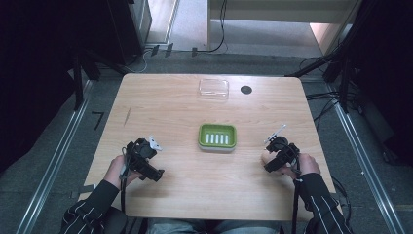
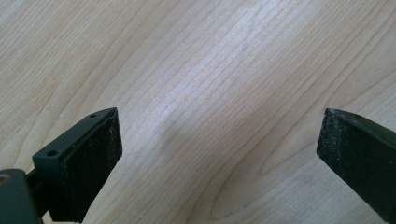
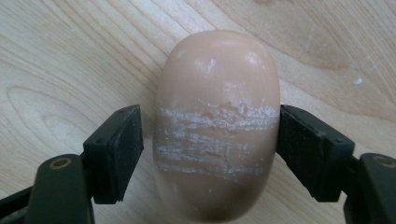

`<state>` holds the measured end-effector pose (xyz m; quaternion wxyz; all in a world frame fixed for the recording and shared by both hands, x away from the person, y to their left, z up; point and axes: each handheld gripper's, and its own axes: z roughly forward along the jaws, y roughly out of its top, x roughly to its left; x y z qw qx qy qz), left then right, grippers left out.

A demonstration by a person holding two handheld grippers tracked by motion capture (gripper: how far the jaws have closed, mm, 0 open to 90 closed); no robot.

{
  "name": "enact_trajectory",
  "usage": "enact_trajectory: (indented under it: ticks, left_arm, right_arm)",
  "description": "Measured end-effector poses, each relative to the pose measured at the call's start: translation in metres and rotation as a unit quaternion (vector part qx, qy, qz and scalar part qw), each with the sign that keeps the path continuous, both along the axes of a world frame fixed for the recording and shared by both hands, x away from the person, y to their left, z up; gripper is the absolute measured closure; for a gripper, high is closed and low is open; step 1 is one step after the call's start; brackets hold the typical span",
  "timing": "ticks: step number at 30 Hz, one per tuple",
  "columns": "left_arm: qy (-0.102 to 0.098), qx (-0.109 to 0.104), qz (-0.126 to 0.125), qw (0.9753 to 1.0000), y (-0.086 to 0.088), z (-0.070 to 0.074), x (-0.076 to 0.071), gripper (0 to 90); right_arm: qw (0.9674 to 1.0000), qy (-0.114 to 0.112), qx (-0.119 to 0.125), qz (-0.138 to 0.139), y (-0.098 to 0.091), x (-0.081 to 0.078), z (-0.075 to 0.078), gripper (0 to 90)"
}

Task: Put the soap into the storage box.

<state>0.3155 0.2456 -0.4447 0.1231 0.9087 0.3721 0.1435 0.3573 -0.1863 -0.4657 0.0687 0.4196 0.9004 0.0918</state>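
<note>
My right hand-held gripper (image 3: 210, 144) straddles the soap bar (image 3: 217, 126) on the desk (image 1: 185, 185), not yet pinching; the green soap dish (image 1: 217, 136) sits empty. Left hand-held gripper (image 2: 219, 154) spread, idle.

Bare table (image 1: 175, 161) is left between the grippers; the middle is blocked by a green soap dish (image 1: 217, 136).

Wooden table (image 1: 160, 107), grey floor (image 1: 48, 161)
</note>
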Motion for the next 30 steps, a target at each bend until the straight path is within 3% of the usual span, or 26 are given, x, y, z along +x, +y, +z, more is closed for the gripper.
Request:
enact_trajectory:
  ticks: [9, 16, 23, 30]
  left_arm:
    - [0.0, 0.0, 0.0, 1.0, 0.0, 0.0001, 0.0, 0.5]
    - [0.001, 0.0, -0.001, 1.0, -0.0001, 0.0002, 0.0, 0.6]
    - [0.001, 0.0, -0.001, 1.0, -0.0003, 0.0001, -0.0001, 0.6]
    - [0.0, -0.002, -0.001, 1.0, -0.0003, 0.0, 0.0002, 0.6]
  right_arm:
    - [1.0, 0.003, 0.0, -0.005, -0.0027, 0.0006, -0.0009, 31.5]
    - [1.0, 0.005, -0.004, -0.008, -0.0015, 0.0004, -0.0016, 32.2]
    - [0.9997, 0.004, -0.024, 0.0, 0.0022, 0.002, -0.0017, 33.3]
    - [0.9997, 0.006, -0.022, -0.004, 0.0028, 0.0032, -0.0017, 33.4]
